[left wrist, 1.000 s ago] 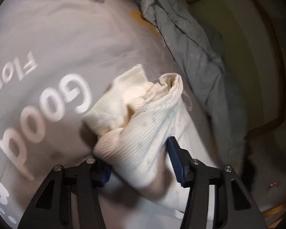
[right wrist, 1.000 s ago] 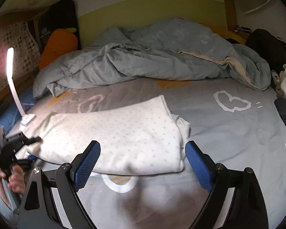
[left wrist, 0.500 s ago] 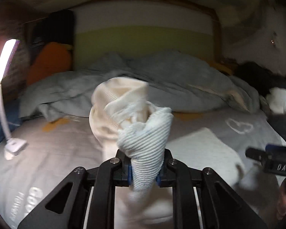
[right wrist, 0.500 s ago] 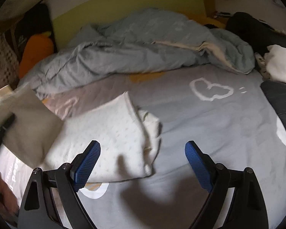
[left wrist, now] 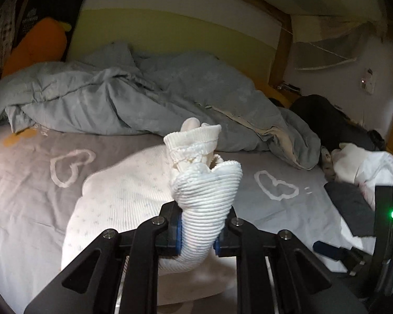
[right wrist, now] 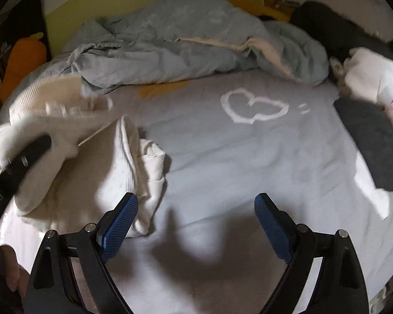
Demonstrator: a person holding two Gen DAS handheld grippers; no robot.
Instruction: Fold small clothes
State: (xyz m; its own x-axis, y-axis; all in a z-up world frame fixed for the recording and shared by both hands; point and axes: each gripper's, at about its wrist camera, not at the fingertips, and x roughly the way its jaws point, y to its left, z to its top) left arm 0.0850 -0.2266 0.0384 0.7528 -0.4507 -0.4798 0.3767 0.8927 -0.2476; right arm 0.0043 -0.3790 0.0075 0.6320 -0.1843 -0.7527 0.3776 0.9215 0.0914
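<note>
Clamped in the left gripper [left wrist: 197, 231]: a bunched cream ribbed garment [left wrist: 207, 191], pressed between both blue pads and rising ahead of the fingertips, its frilled edge topmost. Just behind and left of that grip, spread flat on the sheet [left wrist: 26, 196]: a white dotted cloth [left wrist: 123, 196], one end running under the gripper. Ahead left on the sheet, a white heart outline [left wrist: 70, 166]; ahead right, a second heart [left wrist: 276, 185]. Far right and low, the dark body of the right gripper with a green light, beside a dark folded cloth [left wrist: 351, 209] and a white heap [left wrist: 366, 164]. Further ahead, a rumpled grey-blue duvet [left wrist: 104, 99] across the bed, then a yellow-green headboard [left wrist: 170, 34] with an orange plush [left wrist: 36, 44] at far left. Right gripper [right wrist: 196, 219] spread wide, nothing between the pads, hanging over bare sheet [right wrist: 222, 162] and its own shadow. Touching or just past its left pad: the bunched edge of the dotted cloth [right wrist: 133, 162]. Further left, blurred: the ribbed garment [right wrist: 52, 110] lifted on the left gripper's black arm. Ahead, the heart print [right wrist: 251, 107]; right, the dark cloth [right wrist: 366, 136]; beyond, the duvet [right wrist: 183, 39].
</note>
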